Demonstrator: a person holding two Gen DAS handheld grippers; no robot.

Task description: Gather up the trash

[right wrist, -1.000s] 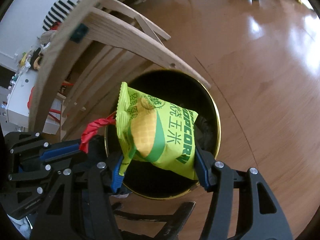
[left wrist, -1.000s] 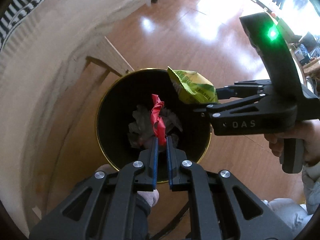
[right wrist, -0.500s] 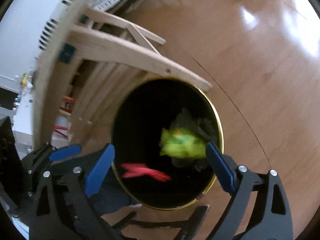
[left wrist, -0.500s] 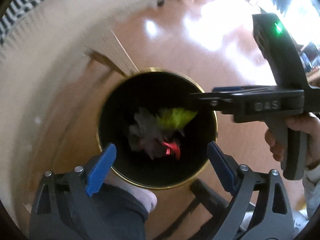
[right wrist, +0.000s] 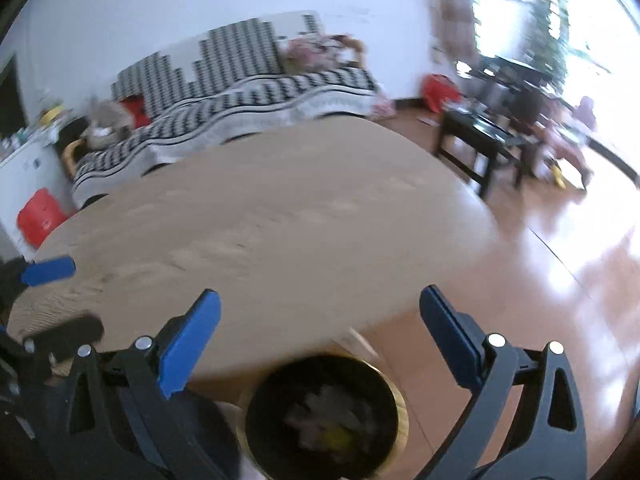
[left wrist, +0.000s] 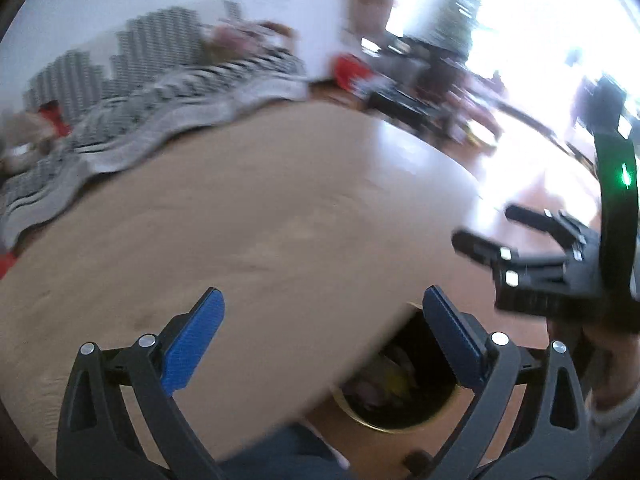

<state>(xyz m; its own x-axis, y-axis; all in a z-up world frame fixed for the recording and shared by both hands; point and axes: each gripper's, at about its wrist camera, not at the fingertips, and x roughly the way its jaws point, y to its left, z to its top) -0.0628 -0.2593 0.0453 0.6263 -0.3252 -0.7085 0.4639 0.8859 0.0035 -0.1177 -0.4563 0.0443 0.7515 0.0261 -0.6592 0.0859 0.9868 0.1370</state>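
The black bin with a gold rim [right wrist: 401,408] stands on the floor under the edge of the round wooden table [right wrist: 260,220]. In it lie pale crumpled scraps and a yellow-green snack bag [right wrist: 336,437]. My right gripper [right wrist: 320,292] hangs above it, its jaws opening with nothing between them. My left gripper [left wrist: 322,292] is over the table edge, its jaws likewise opening and empty. The table [left wrist: 240,220] partly hides the bin [left wrist: 372,424] in the left wrist view, where the snack bag [left wrist: 394,376] still shows. The right gripper [left wrist: 484,224] appears there at the right, a hand on its grip.
Behind the table a sofa with a black-and-white striped cover [right wrist: 240,96] lines the wall. A black low table [right wrist: 480,132] stands at the right on the shiny wooden floor [right wrist: 560,280]. A red stool [right wrist: 40,216] sits at the left.
Both grippers opened wide; the red wrapper and the yellow-green popcorn bag fell into the bin. Both hands then rose and tilted up, bringing the table top and room into view.
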